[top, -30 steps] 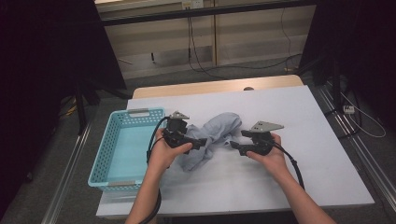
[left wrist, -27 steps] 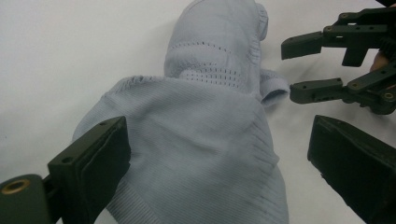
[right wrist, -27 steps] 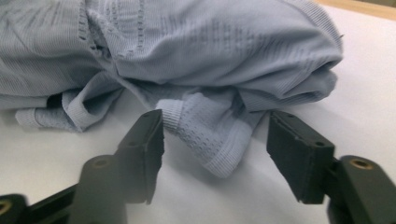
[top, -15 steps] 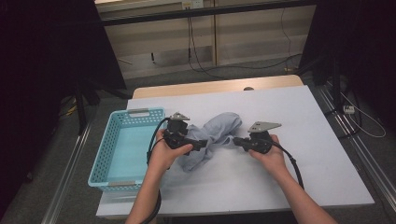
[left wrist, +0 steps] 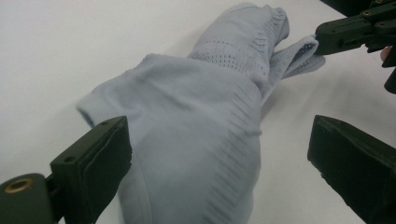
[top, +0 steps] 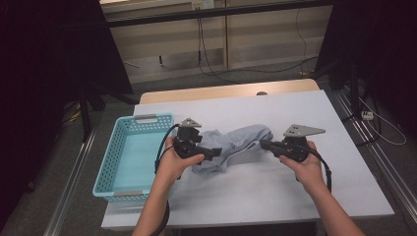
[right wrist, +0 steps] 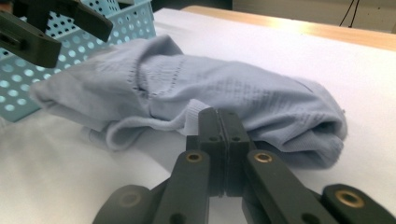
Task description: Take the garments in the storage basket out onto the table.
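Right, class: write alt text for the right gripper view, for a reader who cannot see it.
The right gripper has its black fingers shut on an edge of a crumpled pale blue-grey garment on a white table. Upper left, the left gripper hangs open before a light blue perforated basket.

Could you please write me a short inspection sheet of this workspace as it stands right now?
Surface: white table with a wooden strip along the far edge.
Job's things: crumpled pale grey garment lying mid-table; blue perforated basket beside it, nothing seen inside.
Clutter: nothing seen.
Grippers: left claw has its jaws open, astride one end of the garment; right claw is shut on the garment's hem at the other end.
Cables: a black cable trails from the right claw; another from the left.
Surroundings: grey floor, loose wires by the back wall, dark curtains at both sides.
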### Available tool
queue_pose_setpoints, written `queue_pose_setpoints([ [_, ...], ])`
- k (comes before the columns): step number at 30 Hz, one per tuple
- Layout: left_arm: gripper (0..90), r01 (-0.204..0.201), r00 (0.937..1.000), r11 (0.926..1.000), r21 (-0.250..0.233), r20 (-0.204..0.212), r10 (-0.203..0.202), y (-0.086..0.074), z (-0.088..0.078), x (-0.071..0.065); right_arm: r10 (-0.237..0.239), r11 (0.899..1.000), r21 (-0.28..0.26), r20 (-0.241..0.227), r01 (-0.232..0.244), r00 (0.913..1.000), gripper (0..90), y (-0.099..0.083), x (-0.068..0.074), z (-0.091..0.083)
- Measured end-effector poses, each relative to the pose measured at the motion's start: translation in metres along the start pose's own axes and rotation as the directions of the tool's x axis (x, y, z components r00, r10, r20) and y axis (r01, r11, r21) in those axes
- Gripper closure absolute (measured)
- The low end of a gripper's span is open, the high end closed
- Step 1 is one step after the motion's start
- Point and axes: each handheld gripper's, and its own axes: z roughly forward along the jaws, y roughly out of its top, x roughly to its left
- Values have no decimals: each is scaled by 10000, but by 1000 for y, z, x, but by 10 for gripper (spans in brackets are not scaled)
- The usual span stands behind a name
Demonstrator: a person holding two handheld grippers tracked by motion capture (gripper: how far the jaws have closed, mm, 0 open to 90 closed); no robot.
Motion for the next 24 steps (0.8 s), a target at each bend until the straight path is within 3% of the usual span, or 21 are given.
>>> queue_pose_setpoints([
  [14,111,-124,9993,9995,-286,357,134,1,-7,-4,270,9987,-456,620,-242,9977,900,-1,-16,-30],
  [21,179,-394,9992,9985,392,89,391,-7,6,-2,325,9988,-380,595,-303,9977,900,-5,-15,-25],
  [23,274,-454,9989,9968,655,-102,461,-10,9,0,336,9990,-330,561,-317,9979,900,-6,-15,-24],
  [24,286,-240,9995,9964,812,-189,256,-11,10,0,350,9989,-329,527,-333,9980,900,-7,-15,-24],
])
